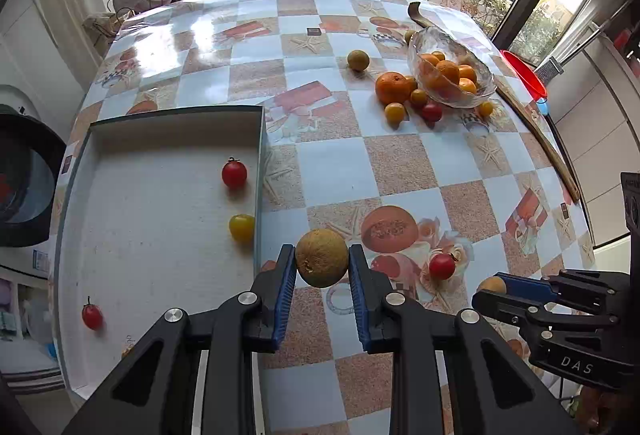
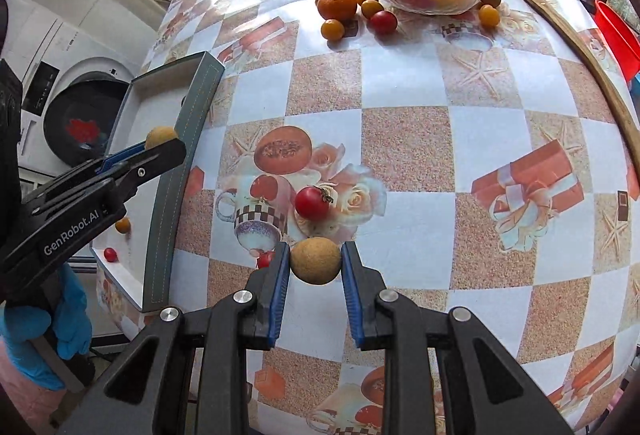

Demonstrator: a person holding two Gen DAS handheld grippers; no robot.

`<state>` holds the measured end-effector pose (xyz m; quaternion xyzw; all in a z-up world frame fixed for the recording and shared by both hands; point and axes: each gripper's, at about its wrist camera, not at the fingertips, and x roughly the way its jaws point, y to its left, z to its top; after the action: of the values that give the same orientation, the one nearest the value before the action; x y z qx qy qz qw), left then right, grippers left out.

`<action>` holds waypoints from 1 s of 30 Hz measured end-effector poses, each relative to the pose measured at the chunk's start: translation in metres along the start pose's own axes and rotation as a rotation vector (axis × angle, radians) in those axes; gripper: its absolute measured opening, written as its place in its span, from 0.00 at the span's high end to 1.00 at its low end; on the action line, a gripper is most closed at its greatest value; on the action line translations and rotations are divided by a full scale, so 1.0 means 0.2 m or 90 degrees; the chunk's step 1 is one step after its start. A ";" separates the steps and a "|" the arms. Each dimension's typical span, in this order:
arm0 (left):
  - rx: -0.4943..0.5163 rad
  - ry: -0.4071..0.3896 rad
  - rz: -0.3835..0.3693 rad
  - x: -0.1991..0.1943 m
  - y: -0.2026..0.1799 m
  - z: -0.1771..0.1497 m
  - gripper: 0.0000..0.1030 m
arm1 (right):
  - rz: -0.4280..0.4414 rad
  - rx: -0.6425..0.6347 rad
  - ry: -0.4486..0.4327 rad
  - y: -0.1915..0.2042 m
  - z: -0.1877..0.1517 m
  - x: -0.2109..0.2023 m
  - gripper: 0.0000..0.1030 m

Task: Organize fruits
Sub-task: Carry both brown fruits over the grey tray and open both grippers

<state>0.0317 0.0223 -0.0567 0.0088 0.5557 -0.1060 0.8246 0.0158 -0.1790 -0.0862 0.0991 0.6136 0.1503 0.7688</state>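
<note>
My left gripper point(image 1: 322, 263) is shut on a brown round fruit point(image 1: 322, 263), held just right of the grey box point(image 1: 172, 113). In the right wrist view the left gripper point(image 2: 162, 145) carries that fruit point(image 2: 160, 136) at the box wall point(image 2: 188, 155). My right gripper point(image 2: 316, 261) is shut on a second brown round fruit point(image 2: 316, 261), above the table near a red tomato point(image 2: 312, 203). The right gripper shows in the left wrist view point(image 1: 490, 289) with its fruit point(image 1: 492, 283). The box holds two red tomatoes point(image 1: 234, 174) and a yellow one point(image 1: 241, 227).
A glass bowl point(image 1: 476, 91) of oranges stands at the far right, with a large orange point(image 1: 392, 87), small yellow and red tomatoes and another brown fruit point(image 1: 357, 59) beside it. A red tomato point(image 1: 442, 266) lies on the tablecloth. A washing machine point(image 2: 80, 123) stands left.
</note>
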 end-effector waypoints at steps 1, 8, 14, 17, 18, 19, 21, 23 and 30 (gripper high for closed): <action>-0.010 0.000 0.007 -0.02 0.04 -0.02 0.73 | 0.000 -0.008 0.000 0.03 0.02 0.01 0.72; -0.084 -0.006 0.058 -0.10 0.31 -0.13 0.73 | 0.010 -0.055 0.004 0.18 0.10 0.04 0.72; -0.103 -0.018 0.102 -0.11 0.47 -0.16 0.73 | 0.034 -0.098 0.003 0.37 0.22 0.08 0.72; -0.118 -0.026 0.108 -0.11 0.54 -0.14 0.73 | 0.048 -0.109 0.004 0.45 0.30 0.12 0.72; -0.122 -0.028 0.112 -0.10 0.57 -0.13 0.73 | 0.047 -0.114 0.003 0.48 0.32 0.13 0.72; -0.127 -0.029 0.114 -0.09 0.59 -0.13 0.73 | 0.049 -0.120 0.004 0.52 0.34 0.15 0.72; -0.136 -0.029 0.117 -0.07 0.63 -0.11 0.73 | 0.053 -0.133 0.005 0.59 0.39 0.19 0.72; -0.143 -0.027 0.120 -0.05 0.67 -0.09 0.73 | 0.055 -0.148 0.006 0.65 0.44 0.23 0.72; -0.162 -0.011 0.137 0.07 0.77 -0.04 0.73 | 0.048 -0.170 0.020 0.83 0.62 0.41 0.72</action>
<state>0.0586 0.1712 -0.0880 -0.0374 0.5533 0.0539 0.8304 0.1344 0.0083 -0.0768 0.0166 0.5961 0.2611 0.7591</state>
